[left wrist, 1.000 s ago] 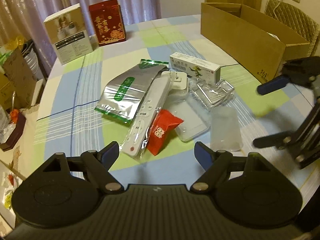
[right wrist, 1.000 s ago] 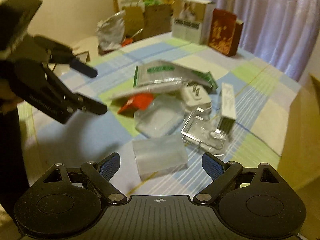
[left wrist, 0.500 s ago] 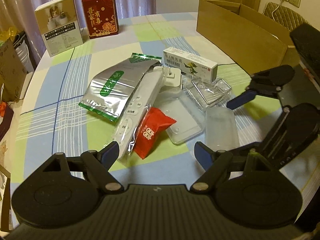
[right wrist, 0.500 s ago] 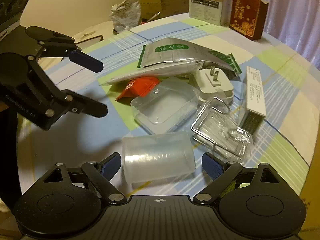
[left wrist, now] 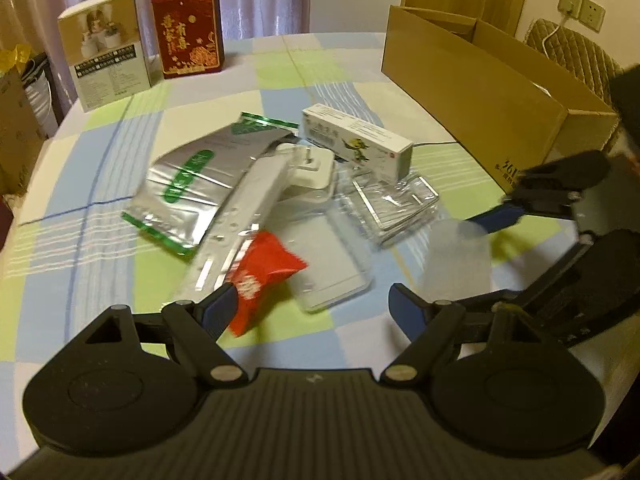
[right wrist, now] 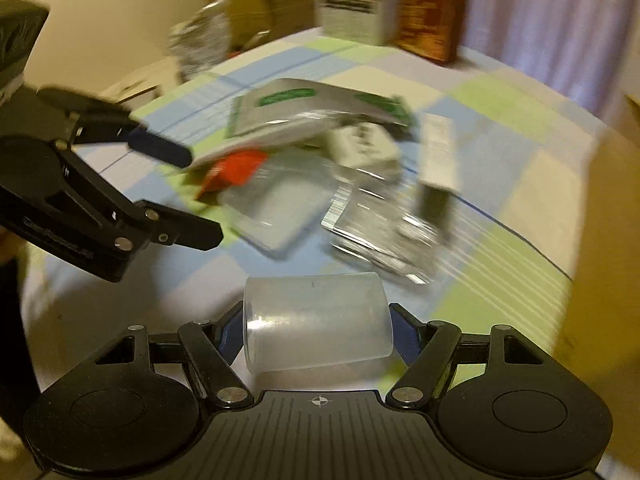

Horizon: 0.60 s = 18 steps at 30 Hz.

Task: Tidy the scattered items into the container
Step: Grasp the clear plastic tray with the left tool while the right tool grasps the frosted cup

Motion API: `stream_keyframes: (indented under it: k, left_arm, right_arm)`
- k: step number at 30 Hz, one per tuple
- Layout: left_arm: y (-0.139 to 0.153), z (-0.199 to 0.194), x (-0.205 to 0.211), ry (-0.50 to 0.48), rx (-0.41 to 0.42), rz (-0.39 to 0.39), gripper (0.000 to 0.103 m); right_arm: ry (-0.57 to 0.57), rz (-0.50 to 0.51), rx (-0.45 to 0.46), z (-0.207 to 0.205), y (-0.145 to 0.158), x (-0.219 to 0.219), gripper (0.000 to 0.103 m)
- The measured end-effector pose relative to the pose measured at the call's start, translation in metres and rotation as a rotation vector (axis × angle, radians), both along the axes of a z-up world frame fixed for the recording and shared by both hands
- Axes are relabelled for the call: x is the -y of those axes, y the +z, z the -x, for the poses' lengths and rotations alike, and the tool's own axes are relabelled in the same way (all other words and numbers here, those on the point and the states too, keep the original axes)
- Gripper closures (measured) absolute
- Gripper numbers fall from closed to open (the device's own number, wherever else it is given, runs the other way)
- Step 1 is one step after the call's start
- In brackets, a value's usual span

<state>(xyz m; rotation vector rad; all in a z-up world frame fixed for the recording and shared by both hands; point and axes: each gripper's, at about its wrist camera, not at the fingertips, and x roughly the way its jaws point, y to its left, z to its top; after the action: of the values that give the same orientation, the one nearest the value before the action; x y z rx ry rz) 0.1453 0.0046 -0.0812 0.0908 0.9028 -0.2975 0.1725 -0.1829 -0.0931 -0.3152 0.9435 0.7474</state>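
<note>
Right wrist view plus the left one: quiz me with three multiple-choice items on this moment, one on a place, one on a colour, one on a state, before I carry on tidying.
1. Where is the translucent plastic cup?
A. Inside the cardboard box
B. Between the fingers of the right gripper
C. On top of the silver pouch

2. What colour is the small snack packet near the left gripper?
A. Red
B. Yellow
C. Black

3. What state is the left gripper in?
A. Shut on the white remote
B. Shut on nothing
C. Open, holding nothing

Answers:
1 B, the cup lies sideways with a blue pad against each end.
2 A, the packet is bright red with white print.
3 C, its fingers stand wide apart with only tablecloth between them.
</note>
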Motion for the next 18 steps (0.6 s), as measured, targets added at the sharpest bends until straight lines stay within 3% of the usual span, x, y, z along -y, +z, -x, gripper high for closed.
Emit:
stream_keyframes:
  k: [5,12,13,14,18]
  left_arm:
    - [-0.015,-0.01,0.022,0.078,-0.036,-0.005,0.026]
    - [-0.029,-0.026,0.036,0.19,-0.034,-0.015,0.028]
    - [-0.031,-0.028,0.038,0.196,-0.033,-0.028,0.036]
    - [-0.033,-0.03,0.038,0.2,-0.038,-0.037,0.05]
    - [-0.031,-0.022,0.036,0.179,-0.042,-0.045,0.05]
  right_arm:
    - [-0.133,-0.01,0.001,0.012,0.004,0.029,0.028]
    - [-0.196,-0.024,0.0,0.023,0.007,0.047,0.028]
    - [-0.205,-0.027,-0.002,0.023,0.007,0.048,0.028]
    - [-0.21,-0.029,-0.004,0.025,0.006,0.049,0.028]
    - [-0.216,-0.038,-0.009,0.029,0.004,0.05,0.028]
